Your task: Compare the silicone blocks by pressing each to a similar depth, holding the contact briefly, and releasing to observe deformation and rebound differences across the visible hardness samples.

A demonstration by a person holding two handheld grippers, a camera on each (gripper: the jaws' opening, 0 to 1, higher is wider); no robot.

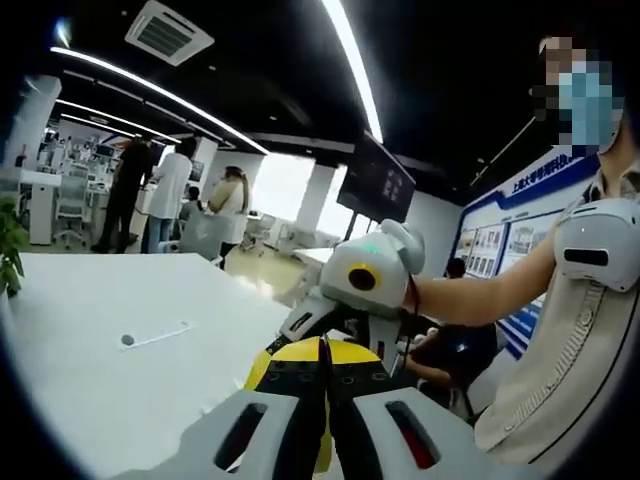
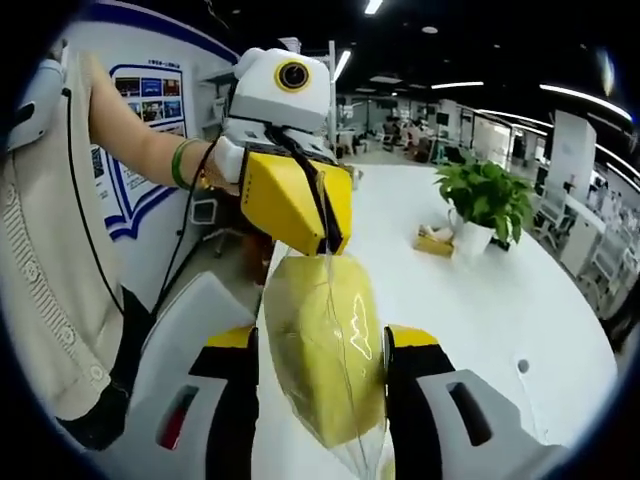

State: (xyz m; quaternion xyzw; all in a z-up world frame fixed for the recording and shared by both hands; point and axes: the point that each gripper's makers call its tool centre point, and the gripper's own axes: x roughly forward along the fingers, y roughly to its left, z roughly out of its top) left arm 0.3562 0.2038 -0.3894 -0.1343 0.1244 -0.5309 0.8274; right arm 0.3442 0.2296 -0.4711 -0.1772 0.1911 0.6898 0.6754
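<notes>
Gripping a glossy yellow silicone block (image 2: pixel 325 345) in clear wrap, right gripper (image 2: pixel 322 385) clamped, left gripper (image 2: pixel 325 240) pinching wrap.

White table in a bright, open workroom

A broad white table (image 1: pixel 110 330) carries a small white stick-like object (image 1: pixel 155 336), a potted green plant (image 2: pixel 487 205) in a white pot, and a small tan item (image 2: pixel 433 241) just beside that pot. Beyond the table, three people (image 1: pixel 170 195) stand near desks. A dark screen (image 1: pixel 375 182) hangs from the ceiling, long strip lights (image 1: pixel 350 55) run overhead, and a blue-edged poster board (image 2: pixel 145 100) covers the wall.
</notes>
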